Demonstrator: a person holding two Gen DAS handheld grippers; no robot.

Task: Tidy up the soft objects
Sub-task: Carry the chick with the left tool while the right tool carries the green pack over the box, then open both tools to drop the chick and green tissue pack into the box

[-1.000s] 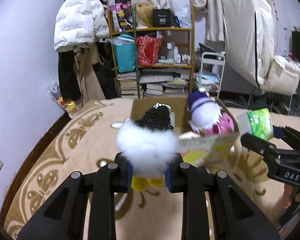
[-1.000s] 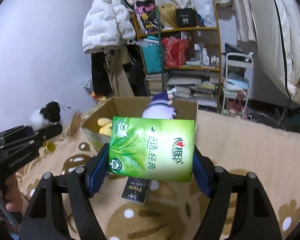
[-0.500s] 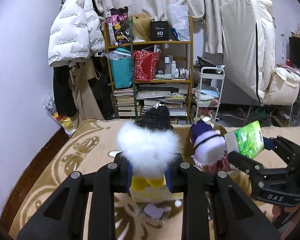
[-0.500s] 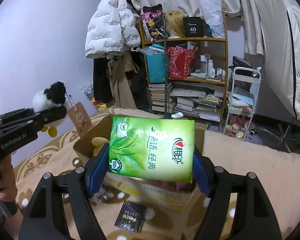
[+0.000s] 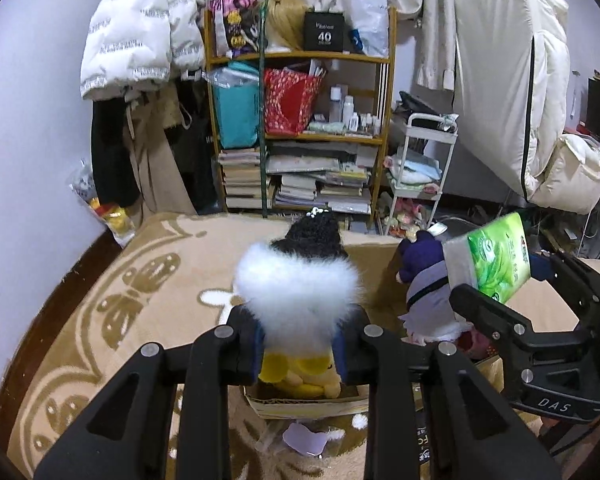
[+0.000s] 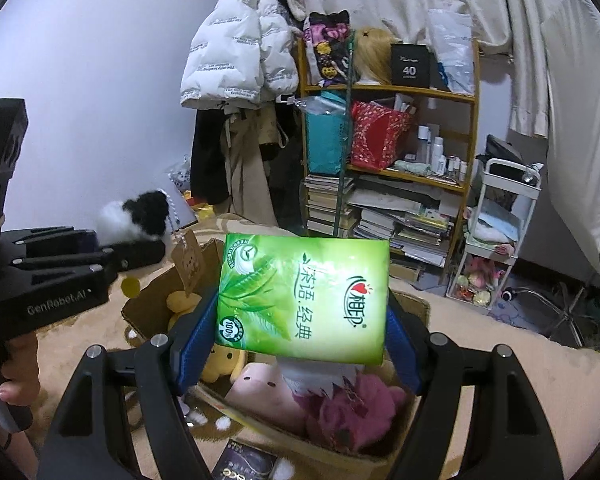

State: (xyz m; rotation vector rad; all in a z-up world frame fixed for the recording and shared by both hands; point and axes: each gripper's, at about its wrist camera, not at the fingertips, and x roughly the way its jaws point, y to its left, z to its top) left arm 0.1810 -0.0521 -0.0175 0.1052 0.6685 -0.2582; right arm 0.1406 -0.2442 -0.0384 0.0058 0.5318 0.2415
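Patterned rug [image 5: 148, 280] – left fingers [image 5: 256, 344] clamp fluffy toy [image 5: 296, 292], right fingers [image 6: 196, 328] clamp tissue pack [image 6: 304, 296]

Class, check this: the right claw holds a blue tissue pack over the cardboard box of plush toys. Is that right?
Not quite. The tissue pack is green, not blue, as the right wrist view shows. The right claw does hold it over the cardboard box of plush toys.

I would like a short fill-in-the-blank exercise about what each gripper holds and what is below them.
1. The right gripper holds a ____ tissue pack.
2. The left gripper is shut on a black and ____ fluffy toy.
3. Both are above an open ____ box containing plush toys.

Missing words: green; white; cardboard
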